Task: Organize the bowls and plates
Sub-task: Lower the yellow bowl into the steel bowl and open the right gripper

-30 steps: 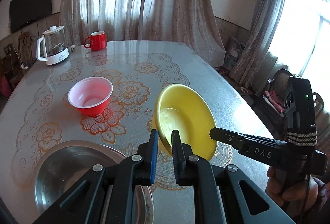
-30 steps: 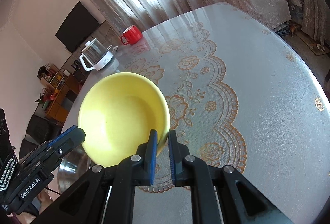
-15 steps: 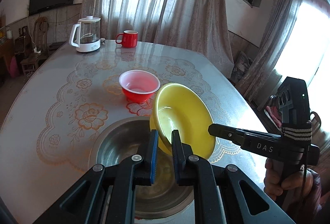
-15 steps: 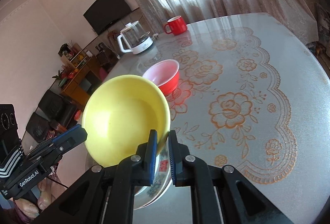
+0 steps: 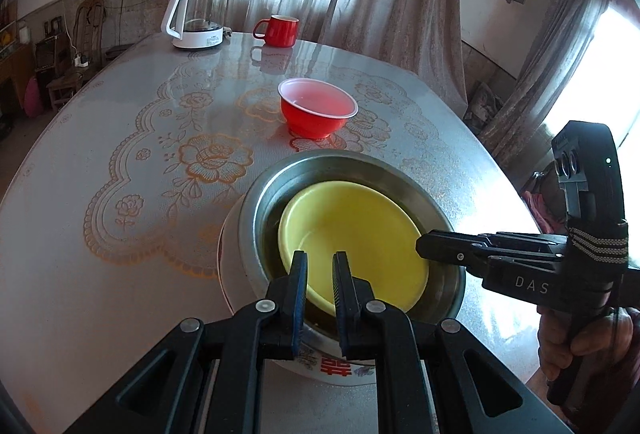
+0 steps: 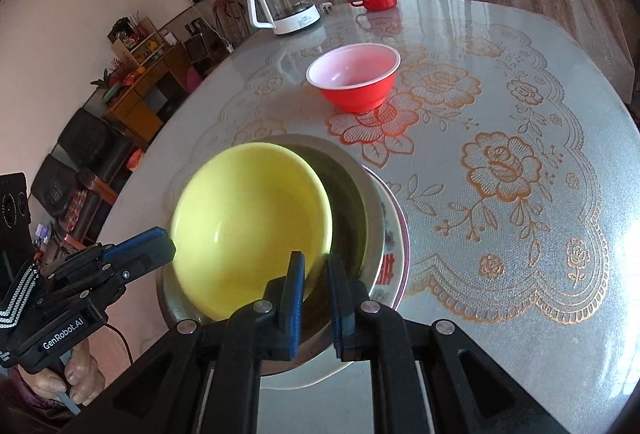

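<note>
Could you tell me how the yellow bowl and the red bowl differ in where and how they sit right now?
The yellow bowl sits tilted inside the steel bowl, while the red bowl stands upright on the table. The yellow bowl has both grippers at its rim, the left gripper and the right gripper; the red bowl stands apart from both. The yellow bowl is yellow inside; the red bowl's inside is pale pink. Both look empty.

From my feed, the left claw (image 5: 320, 276) covered the near rim of the yellow bowl (image 5: 356, 246), so I couldn't tell whether it pinched the rim. The steel basin (image 5: 340, 170) hid most of the patterned plate (image 5: 332, 370) beneath it. The bench (image 5: 100, 194) ran past the left wrist view's edge. The plate's red lettering was unreadable.
</note>
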`<control>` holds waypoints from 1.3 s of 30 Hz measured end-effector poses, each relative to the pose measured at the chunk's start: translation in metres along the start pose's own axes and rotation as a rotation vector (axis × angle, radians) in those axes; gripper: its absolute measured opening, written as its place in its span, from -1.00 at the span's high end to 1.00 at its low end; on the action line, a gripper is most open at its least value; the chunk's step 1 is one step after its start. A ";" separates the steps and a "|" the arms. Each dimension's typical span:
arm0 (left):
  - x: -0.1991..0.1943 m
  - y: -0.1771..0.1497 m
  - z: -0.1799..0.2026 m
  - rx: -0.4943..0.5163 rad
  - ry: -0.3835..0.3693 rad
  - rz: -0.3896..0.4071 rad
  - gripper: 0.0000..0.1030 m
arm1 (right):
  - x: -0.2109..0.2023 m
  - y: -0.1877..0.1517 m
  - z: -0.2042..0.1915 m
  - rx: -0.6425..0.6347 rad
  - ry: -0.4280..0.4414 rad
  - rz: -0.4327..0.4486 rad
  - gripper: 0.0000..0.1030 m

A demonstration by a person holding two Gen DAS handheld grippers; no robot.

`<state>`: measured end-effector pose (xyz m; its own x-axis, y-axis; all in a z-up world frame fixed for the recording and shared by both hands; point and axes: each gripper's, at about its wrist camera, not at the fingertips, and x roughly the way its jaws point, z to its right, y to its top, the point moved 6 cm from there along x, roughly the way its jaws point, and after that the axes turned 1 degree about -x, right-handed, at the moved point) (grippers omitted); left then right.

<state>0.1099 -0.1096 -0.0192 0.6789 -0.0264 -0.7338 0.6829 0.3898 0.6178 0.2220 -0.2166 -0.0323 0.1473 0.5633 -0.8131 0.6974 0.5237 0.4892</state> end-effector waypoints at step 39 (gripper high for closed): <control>0.002 0.034 -0.030 0.010 0.147 0.089 0.74 | -0.020 0.022 0.008 0.007 -0.011 0.088 0.54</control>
<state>0.1264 -0.0694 -0.0085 0.6904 0.1428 -0.7092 0.6252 0.3755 0.6842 0.2399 -0.2220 -0.0076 0.2162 0.5995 -0.7706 0.6862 0.4682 0.5567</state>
